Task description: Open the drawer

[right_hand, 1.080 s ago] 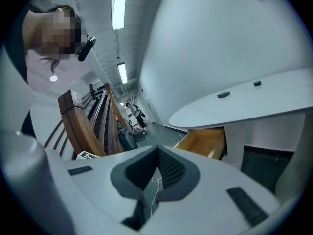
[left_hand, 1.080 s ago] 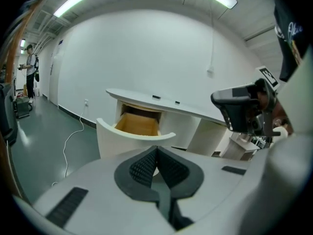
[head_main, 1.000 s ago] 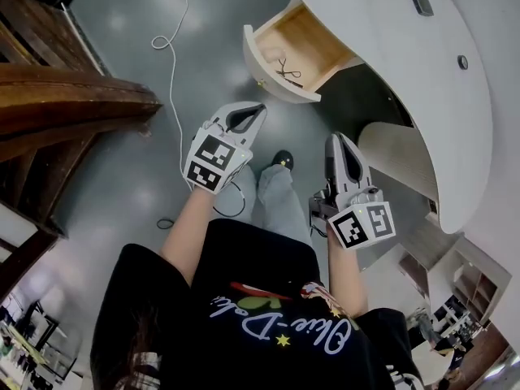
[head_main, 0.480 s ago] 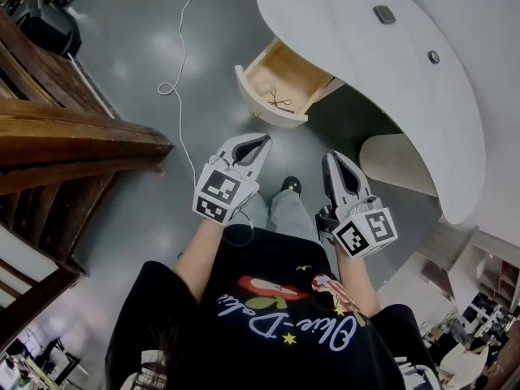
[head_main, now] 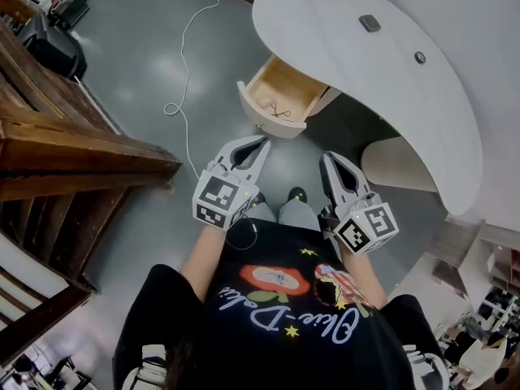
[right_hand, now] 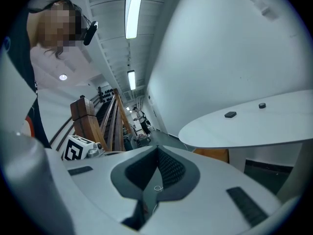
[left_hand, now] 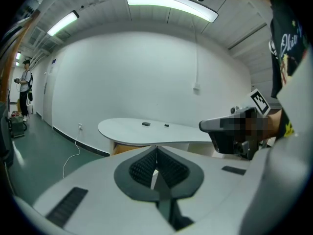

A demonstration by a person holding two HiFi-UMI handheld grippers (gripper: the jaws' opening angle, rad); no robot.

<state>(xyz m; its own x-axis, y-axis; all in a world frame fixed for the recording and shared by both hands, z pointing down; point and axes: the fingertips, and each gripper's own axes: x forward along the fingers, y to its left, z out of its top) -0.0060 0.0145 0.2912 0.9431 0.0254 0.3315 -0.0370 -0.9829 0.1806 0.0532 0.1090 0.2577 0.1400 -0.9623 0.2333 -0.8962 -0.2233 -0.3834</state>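
Drawer [head_main: 280, 96] stands pulled out from under the white desk [head_main: 382, 88], its wooden inside exposed and a small dark wiry item lying in it. Judged: the opening step is done, and the next move calls only for drawing back.

Left gripper [head_main: 262, 142] and right gripper [head_main: 329, 159] hover well apart from the drawer, near the person's torso. Fingers of both are clenched together with nothing between them.

Versus a second ago: the drawer is equally open, and both grippers are carried higher.
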